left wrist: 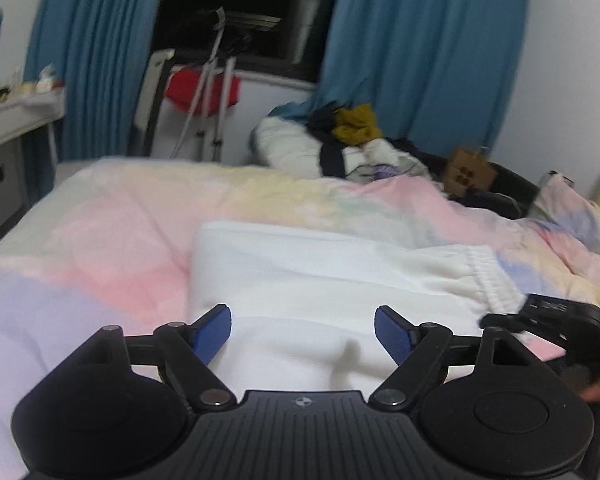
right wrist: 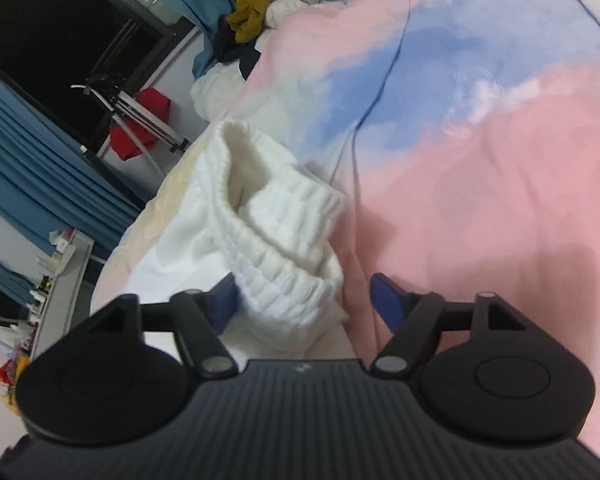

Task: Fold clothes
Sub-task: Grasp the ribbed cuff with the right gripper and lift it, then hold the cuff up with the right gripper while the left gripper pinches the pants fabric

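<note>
The white garment [left wrist: 320,280] lay doubled on the near side of the pastel duvet [left wrist: 100,240], both the left gripper [left wrist: 303,334] and right gripper [right wrist: 303,302] spread wide and holding nothing, so any pinch at the ribbed waistband [right wrist: 268,216] needed every layer caught together.

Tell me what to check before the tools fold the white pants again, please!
1. Left tool open: ok.
2. Right tool open: ok.
3. White pants lying on the pastel duvet: ok.
4. Ribbed waistband between the right tool's fingers: ok.
5. Pants smooth and flat: not ok, waistband bunched.
6. Tools clear of each other: cannot tell; the right tool sits close beside the left.
</note>
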### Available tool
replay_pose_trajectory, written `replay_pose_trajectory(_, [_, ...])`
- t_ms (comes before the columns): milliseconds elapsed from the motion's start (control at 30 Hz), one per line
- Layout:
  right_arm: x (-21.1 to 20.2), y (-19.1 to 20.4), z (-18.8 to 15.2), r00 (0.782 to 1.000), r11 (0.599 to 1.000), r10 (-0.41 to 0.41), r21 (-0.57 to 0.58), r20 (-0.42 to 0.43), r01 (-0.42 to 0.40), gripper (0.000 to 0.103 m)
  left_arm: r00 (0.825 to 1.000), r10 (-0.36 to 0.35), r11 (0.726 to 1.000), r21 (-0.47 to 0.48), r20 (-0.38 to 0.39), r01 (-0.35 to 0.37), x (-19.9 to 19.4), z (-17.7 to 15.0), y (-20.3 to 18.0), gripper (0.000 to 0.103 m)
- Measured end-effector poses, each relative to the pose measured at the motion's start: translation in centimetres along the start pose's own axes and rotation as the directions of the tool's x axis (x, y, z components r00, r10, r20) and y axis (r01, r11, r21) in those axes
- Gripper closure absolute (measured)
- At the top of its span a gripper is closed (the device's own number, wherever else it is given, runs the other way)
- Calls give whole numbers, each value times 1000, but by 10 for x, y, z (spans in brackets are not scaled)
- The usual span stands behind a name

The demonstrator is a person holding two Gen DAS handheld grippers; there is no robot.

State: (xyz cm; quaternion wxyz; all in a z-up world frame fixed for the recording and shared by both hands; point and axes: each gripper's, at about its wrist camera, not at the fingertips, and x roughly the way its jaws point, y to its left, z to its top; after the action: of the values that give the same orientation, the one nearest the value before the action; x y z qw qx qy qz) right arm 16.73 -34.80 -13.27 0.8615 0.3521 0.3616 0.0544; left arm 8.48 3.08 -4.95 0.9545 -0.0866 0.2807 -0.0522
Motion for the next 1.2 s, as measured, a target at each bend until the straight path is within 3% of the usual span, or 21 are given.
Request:
replay_pose_trajectory(67, [3,-2,-5,999,1000,12,3,-34,-12,20,999,10,999,-30,-31,-11,7,0,9,22])
replay_pose_trajectory(200, [19,-2,-11,988,994,109,42,-110,-105,19,996,38,996,-75,-76,-44,18,-3,26,22])
replay_pose_trajectory(367, [-3,6,-5,974,975,220,53,-53,-218,18,996,33,992,-115,-85,-43,19,-3,37,21])
replay_pose_trajectory(467, [-10,11,-3,947,948,317,52,-39,-315,18,995,32,989,-139,-90,-44,19,-3,43,21])
replay_pose_trajectory(567, [-9,19,-6,950,952,306,5,-56,-306,19,994,36,988,-144,-105,-51,24,-3,45,20])
replay_pose_trajectory(733, [4,-1,-10,967,968,232,119,-107,-219,20,991,51,987,-144,-122,-68,31,-6,45,20])
replay_pose_trajectory(900, [19,5,-18,966,981,189,81,-175,-177,19,990,52,987,-143,-129,-70,33,-7,45,19])
replay_pose_trajectory(1000, [24,7,-20,959,973,221,108,-177,-204,18,990,46,984,-164,-133,-67,33,-8,48,19])
replay_pose_trajectory(1133, [16,21,-16,924,932,360,93,-132,-350,18,990,29,976,-208,-137,-57,34,-8,55,19])
replay_pose_trajectory(1200, [14,28,-17,928,937,351,46,-126,-348,18,990,20,972,-230,-138,-52,34,-8,58,18])
